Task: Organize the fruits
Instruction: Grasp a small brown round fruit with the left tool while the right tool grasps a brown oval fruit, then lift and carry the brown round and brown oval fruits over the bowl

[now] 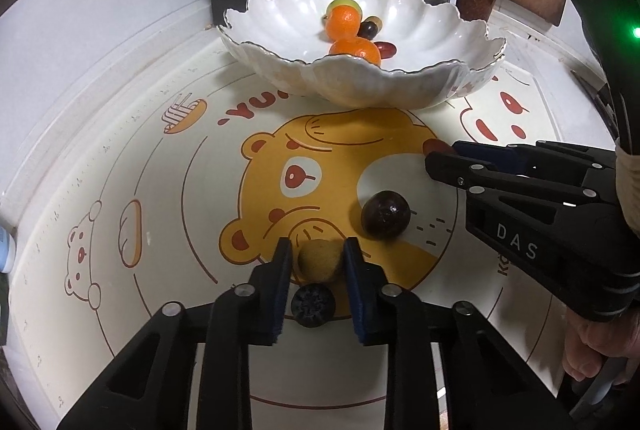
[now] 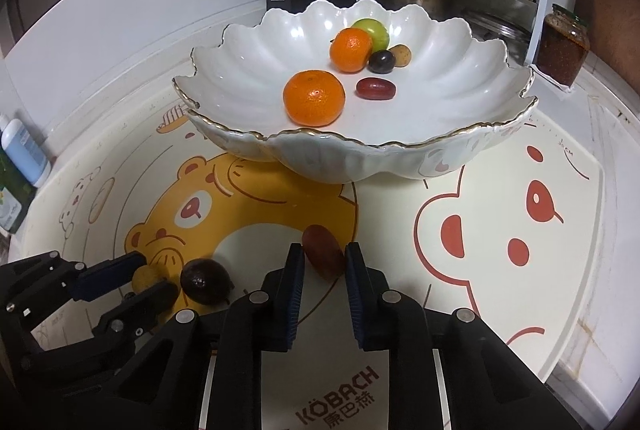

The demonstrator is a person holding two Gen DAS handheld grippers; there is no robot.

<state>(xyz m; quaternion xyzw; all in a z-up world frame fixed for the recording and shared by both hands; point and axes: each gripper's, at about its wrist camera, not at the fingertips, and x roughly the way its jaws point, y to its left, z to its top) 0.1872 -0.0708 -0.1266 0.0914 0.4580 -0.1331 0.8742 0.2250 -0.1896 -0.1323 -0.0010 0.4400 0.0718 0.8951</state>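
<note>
From the left wrist camera, the step in hand looks like the pick-up: the left gripper [image 1: 316, 262] has its two blue-padded fingers drawn in narrow on a small brownish-yellow fruit [image 1: 319, 262], a pad against each side of it while it sits on the bear-printed mat [image 1: 120, 158]. A dark ribbed berry-like fruit [image 1: 312, 305] lies just behind it between the fingers, nearer the camera, and seems untouched by the pads. A dark purple round fruit [image 1: 385, 215] rests on the mat just to the right, apart from both tools. Further right the right gripper [image 1: 438, 150] reaches in, a reddish fruit tip showing at its fingertips. The scalloped white bowl [image 1: 440, 30] stands beyond, already holding two mandarins and a few smaller fruits. From the right wrist camera, the right gripper [image 2: 322, 256] is likewise closed to a narrow gap on an oblong red date [image 2: 323, 250], which lies tilted on the mat with its far end poking out past the fingertips. At lower left the left gripper [image 2: 154, 276] is seen pinching the yellowish fruit, the dark purple fruit [image 2: 205, 281] just beside it. The next move, I judge, calls for lifting both fruits clear of the mat, carrying them over the bowl's gilt rim [image 2: 328, 138] and releasing them inside without knocking the mandarin [image 2: 314, 97] near the front edge.
</note>
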